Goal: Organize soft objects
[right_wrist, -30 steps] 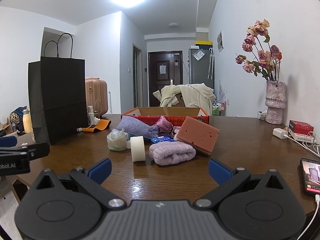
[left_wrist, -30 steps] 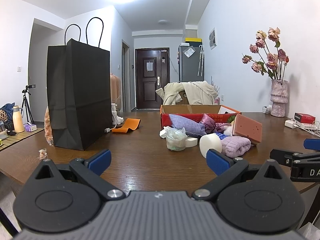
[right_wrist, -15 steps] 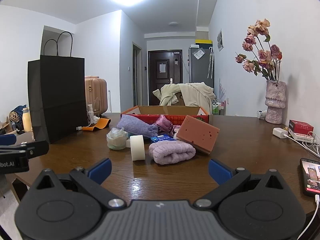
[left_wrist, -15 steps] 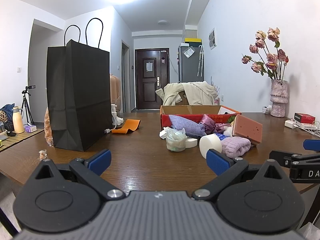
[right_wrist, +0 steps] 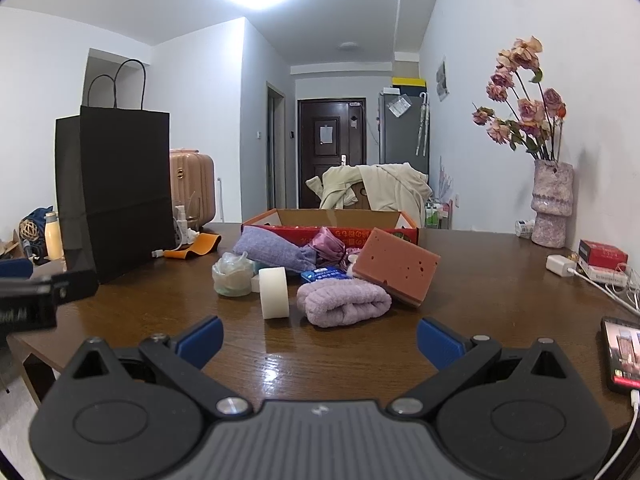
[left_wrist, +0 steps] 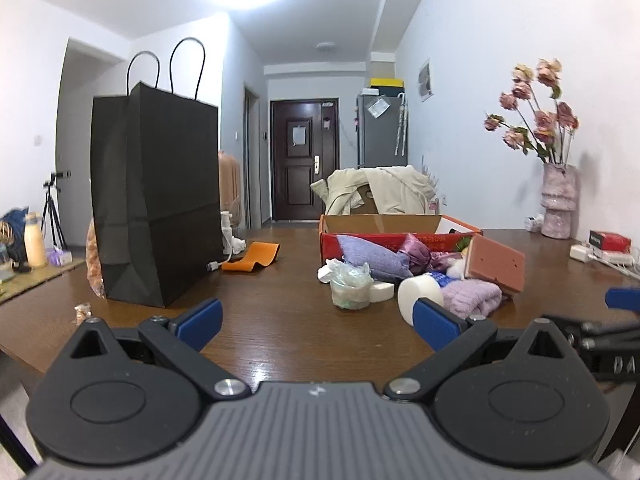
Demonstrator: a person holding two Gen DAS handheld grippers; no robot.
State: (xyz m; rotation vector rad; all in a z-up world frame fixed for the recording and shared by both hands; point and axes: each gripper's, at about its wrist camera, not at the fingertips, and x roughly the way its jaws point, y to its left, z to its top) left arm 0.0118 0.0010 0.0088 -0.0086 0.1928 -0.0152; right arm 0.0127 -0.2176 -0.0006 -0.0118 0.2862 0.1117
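Nothing on my table (right_wrist: 360, 352) has shifted since the earlier frames; only my right tool (right_wrist: 319, 338) has crept a little closer to the pile, while my left tool (left_wrist: 316, 320) sits about where it was. Working left to right, I see the tall black paper bag (left_wrist: 156, 208) standing upright at the left, an orange strap (left_wrist: 253, 256) lying just beyond its base, then the cluster of soft things in front of the open red cardboard box (right_wrist: 332, 222). That cluster starts with a crumpled plastic-wrapped cup (right_wrist: 233, 276), then a white foam roll (right_wrist: 274, 292) standing on edge, a lavender pouch (right_wrist: 274, 249) behind it, a rolled purple towel (right_wrist: 344, 302) near the front, and a pink sponge (right_wrist: 396, 266) tilted against the pile, its lower edge just beside the towel. Far right, a vase of dried roses (right_wrist: 552, 208) stands by the wall. Both tools are spread wide and hold nothing, hovering over the near table edge.
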